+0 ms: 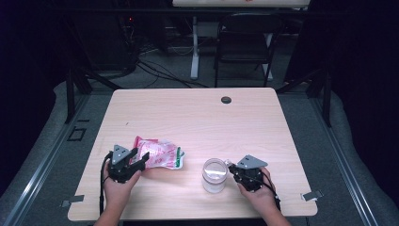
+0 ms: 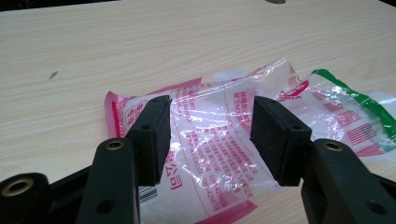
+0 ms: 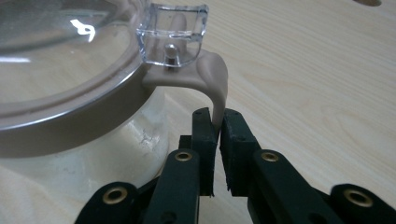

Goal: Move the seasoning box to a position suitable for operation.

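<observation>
- Two forearms enter at the bottom of the high view, each hand working a set of tongs on a pale wooden table (image 1: 197, 108). The left tongs (image 1: 141, 157) rest at the edge of a crumpled clear plastic bag (image 1: 160, 153) printed in pink with a green strip, lying left of centre near the front. The right tongs (image 1: 231, 165) sit just beside a clear jar (image 1: 214, 175) that stands upright to the bag's right, well apart from it. A dark round grommet (image 1: 226, 100) marks the table's far side, and a black chair (image 1: 247, 40) stands on the floor beyond.
- Seen from the left gripper view, the left tongs (image 2: 210, 135) are spread, their black pads (image 2: 154, 135) standing on either side of the bag (image 2: 219, 140) without pressing it. This view brings out what the high one cannot: rows of small pink print on the film, a solid pink border at the bag's edge and glossy wrinkles catching the light.
- Up close in the right gripper view, the right tongs (image 3: 218, 140) pinch a thin beige tab (image 3: 217, 88) that curves down from the jar's beige rim band. The jar (image 3: 93, 154) has a clear lid (image 3: 60, 51) with a clear square latch (image 3: 173, 35) above the tab, and frosted-looking glass walls. The tab is too small to make out from above.
</observation>
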`<state>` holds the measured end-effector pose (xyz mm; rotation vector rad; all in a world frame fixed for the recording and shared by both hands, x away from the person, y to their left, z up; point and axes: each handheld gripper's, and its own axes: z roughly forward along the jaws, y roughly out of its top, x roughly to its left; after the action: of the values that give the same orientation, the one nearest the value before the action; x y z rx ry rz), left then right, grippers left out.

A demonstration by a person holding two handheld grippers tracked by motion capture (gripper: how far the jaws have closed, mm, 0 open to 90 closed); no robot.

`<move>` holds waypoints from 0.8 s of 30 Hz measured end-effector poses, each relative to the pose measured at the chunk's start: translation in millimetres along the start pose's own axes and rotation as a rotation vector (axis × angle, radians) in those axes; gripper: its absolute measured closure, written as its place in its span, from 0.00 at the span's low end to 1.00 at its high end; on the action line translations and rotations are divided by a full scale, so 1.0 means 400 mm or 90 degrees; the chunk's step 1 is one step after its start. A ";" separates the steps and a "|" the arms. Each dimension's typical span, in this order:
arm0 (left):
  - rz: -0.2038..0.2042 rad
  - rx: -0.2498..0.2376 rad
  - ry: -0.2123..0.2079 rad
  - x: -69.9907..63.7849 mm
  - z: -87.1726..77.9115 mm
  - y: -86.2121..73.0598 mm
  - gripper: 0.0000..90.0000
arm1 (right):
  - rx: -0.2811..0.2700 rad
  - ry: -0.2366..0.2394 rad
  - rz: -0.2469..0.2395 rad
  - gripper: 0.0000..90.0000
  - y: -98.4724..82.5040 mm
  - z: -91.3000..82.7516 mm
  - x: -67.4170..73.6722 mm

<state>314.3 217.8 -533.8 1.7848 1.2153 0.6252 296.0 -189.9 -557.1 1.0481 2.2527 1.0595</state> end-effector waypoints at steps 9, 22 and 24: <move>-0.009 -0.001 -0.009 0.002 0.014 0.006 0.53 | 0.006 0.020 -0.001 0.86 -0.008 -0.028 0.025; -0.007 0.002 -0.014 0.002 0.013 0.006 0.53 | -0.001 0.069 0.034 0.78 0.008 -0.078 0.022; -0.007 0.000 -0.015 0.001 0.012 0.006 0.53 | -0.006 0.065 0.029 0.76 0.011 -0.088 0.026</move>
<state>319.5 216.1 -534.2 1.7806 1.2087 0.5970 269.0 -196.1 -532.9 1.0689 2.3106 1.1666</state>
